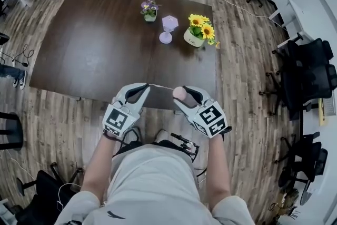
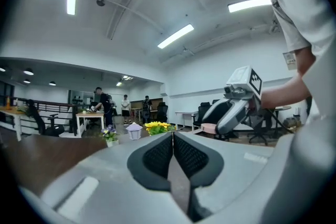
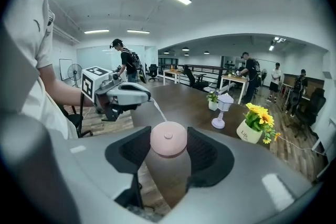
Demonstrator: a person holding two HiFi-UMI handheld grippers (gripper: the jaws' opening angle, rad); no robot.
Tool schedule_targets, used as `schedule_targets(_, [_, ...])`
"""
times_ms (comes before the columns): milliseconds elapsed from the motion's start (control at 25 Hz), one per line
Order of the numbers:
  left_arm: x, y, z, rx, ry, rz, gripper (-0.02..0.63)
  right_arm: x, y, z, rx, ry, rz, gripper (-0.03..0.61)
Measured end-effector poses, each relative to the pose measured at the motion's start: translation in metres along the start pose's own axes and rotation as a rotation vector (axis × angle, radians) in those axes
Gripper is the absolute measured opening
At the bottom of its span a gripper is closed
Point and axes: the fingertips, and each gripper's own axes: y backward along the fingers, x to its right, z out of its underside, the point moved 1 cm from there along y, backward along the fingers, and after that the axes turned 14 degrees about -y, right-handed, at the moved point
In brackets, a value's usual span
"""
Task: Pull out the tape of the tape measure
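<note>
Head view: above the near edge of the tabletop (image 1: pixel 100 50), my right gripper (image 1: pixel 180 94) is clamped on the round pink tape measure (image 1: pixel 179 93). A thin white tape (image 1: pixel 162 87) runs from it to the tips of my left gripper (image 1: pixel 147 86), and a sunflower pot (image 1: pixel 199 33), a purple-flower pot (image 1: pixel 149 10) and a small lantern (image 1: pixel 168 29) stand toward the far edge. Left gripper view: my jaws are pressed together on the tape's end, with the right gripper and tape measure just beyond. Right gripper view: the tape measure sits squeezed between my pads (image 3: pixel 203 152), its tape stretching to the left gripper.
</note>
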Motion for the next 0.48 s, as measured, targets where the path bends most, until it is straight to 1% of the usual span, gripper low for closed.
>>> schedule_targets(200, [-0.044, 0.023, 0.016, -0.009, 0.081, -0.118, 0.012, 0.03, 0.01, 0.007, 0.006, -0.048, 0.084, 0.216])
schedule_targets(360, [-0.07, 0.043, 0.028, -0.03, 0.111, -0.193, 0.012, 0.052, 0.018, 0.013, 0.006, -0.076, 0.146, 0.216])
schedule_targets(480, [-0.085, 0.06, 0.038, -0.052, 0.122, -0.231, 0.012, 0.067, 0.025, 0.016, 0.01, -0.095, 0.181, 0.216])
